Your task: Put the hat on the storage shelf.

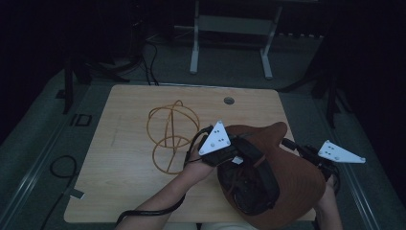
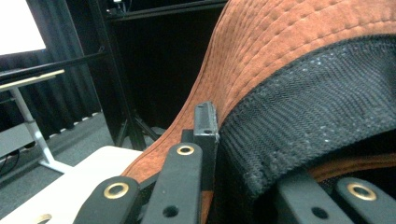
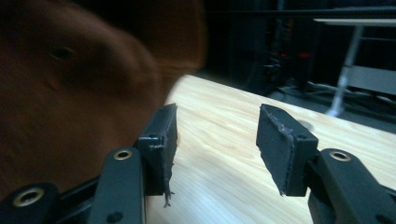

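Hat (image 1: 292,187) hangs pinched at its sweatband by my left gripper (image 2: 210,135); my right gripper (image 3: 217,149), jaws spread and empty, sits just right of its crown.

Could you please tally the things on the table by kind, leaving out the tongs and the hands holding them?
Hats: 1, a rust-brown hat with a black inner band, its brim pinched by the left tongs
Wire stands: 1, an orange wire stand made of hoops, left of the hat
Total: 2
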The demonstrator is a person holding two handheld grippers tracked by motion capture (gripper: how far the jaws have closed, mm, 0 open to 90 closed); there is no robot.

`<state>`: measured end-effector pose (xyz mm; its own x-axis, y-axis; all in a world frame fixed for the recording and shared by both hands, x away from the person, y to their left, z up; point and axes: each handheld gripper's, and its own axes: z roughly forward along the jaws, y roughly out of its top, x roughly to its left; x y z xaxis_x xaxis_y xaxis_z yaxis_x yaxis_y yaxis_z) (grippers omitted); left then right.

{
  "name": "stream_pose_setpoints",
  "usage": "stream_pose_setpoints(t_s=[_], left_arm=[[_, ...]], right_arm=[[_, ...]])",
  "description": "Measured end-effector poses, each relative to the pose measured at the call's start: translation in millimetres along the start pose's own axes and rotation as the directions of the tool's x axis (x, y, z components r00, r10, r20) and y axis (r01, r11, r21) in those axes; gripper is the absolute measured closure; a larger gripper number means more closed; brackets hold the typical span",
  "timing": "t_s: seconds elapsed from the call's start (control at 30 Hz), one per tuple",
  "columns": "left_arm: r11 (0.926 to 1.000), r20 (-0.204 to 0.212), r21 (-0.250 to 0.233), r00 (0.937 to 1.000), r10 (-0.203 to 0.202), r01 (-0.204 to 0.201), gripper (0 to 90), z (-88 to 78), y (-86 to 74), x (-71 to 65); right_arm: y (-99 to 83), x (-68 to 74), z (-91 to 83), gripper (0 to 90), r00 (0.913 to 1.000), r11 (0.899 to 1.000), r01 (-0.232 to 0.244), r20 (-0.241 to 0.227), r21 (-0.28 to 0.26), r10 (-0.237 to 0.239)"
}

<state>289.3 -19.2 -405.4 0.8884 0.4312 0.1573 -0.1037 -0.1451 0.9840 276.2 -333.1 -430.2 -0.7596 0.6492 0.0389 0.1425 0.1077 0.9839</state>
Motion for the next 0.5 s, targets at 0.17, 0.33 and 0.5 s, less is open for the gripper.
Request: stream_pose_setpoints(t_s=[0.17,0.33,0.5], left_arm=[[0.9999,0.042,-0.006,0.999,0.013,-0.013,85.8,4.2,-0.4,-8.2],[0.9997,0.069,0.004,0.9974,0.024,-0.024,85.7,6.9,0.2,-12.2],[0.9995,0.066,0.0,0.9973,0.031,-0.031,85.7,5.7,2.1,-13.5]], right_arm=[[5.8,18.1,18.4,45.3,0.9948,0.997,0.072,-0.073,0.008,-0.071],[8.0,27.2,29.7,44.5,0.9869,0.995,0.094,-0.13,-0.02,-0.096],[8.4,30.2,33.8,47.1,0.9799,0.994,0.105,-0.166,-0.044,-0.111]])
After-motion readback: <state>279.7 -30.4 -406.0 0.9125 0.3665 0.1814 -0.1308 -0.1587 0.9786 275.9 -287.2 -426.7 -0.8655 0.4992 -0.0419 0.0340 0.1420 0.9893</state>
